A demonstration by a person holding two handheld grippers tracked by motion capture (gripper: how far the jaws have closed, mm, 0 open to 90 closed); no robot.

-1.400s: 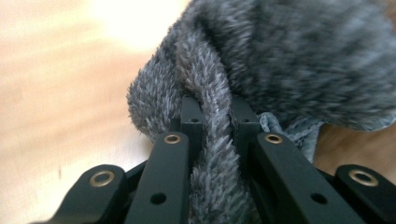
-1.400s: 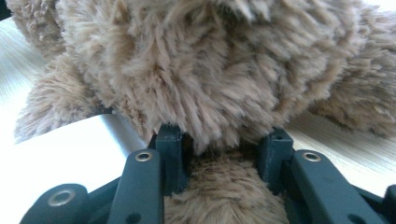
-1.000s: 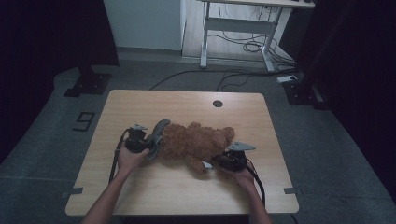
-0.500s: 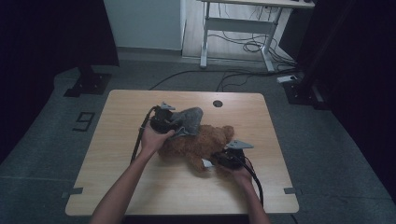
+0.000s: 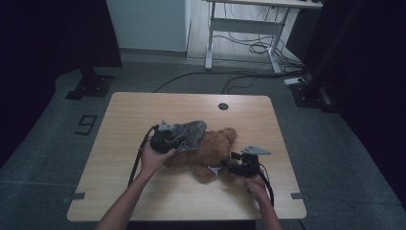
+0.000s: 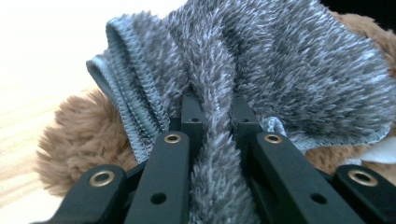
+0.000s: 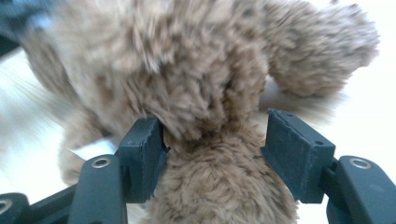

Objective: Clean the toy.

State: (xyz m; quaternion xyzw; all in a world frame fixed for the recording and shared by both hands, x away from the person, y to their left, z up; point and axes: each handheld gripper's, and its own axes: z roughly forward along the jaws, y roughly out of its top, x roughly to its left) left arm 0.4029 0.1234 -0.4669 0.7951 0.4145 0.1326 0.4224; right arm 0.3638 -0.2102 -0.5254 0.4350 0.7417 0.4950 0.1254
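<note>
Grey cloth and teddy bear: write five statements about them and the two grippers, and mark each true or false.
1. The left gripper is shut on the grey cloth. True.
2. The grey cloth lies flat on the table, away from the teddy bear. False: it is held over the bear.
3. The right gripper has one of the bear's limbs between its jaws. True; the jaws have just been opening, and the right one stands clear of the fur.
4. The bear is white. False: it is brown.
5. A hole shows near the table's far edge. True.
</note>
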